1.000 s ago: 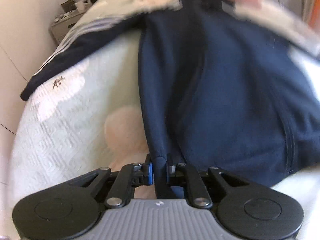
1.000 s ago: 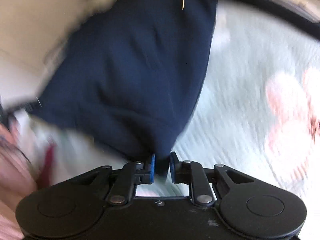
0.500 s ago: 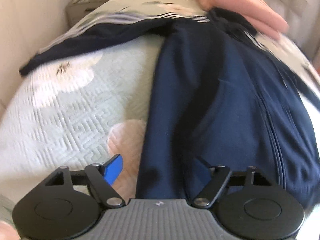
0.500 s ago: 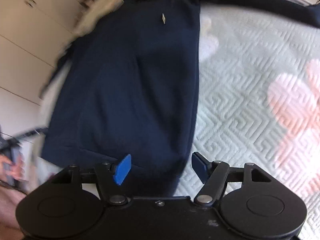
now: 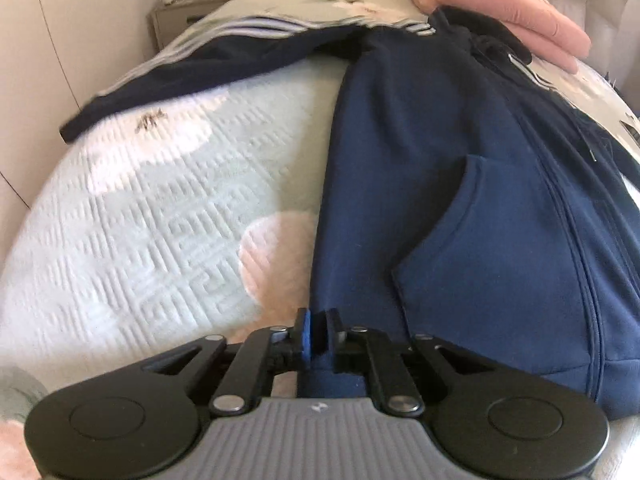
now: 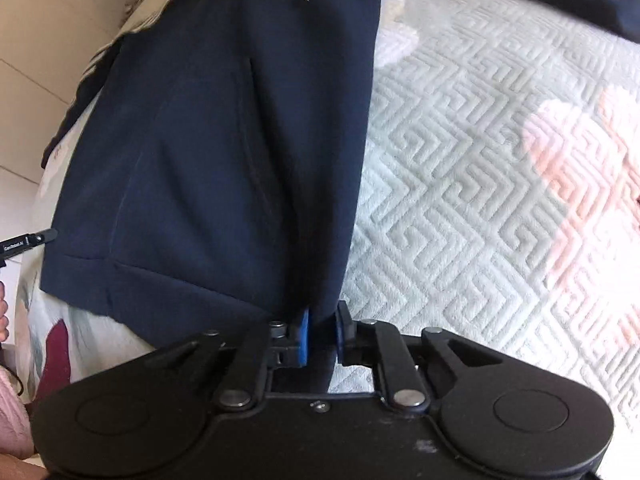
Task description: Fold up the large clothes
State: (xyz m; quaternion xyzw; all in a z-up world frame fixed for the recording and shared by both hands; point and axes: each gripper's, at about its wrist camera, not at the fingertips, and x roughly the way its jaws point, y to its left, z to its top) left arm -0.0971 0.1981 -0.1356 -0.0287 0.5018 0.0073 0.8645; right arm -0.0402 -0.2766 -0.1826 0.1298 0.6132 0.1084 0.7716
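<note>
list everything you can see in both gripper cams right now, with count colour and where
hoodie: one, navy, zipped, spread flat on the bed, bottom hem corners pinched by both grippers
sleeve: one, navy with white stripes, stretched out to the left across the bed
bedspread: one, pale green quilted with white and pink flowers, under the hoodie
pink bedding: folded stack, pink, far end of the bed beyond the hood
nightstand: one, beige, far left by the wall, small clutter on top
cupboards: cream, upper left of right wrist view
left gripper: black, blue pad, just closed on the hem's left corner
right gripper: black, blue pad, just closed on the hem's right corner
</note>
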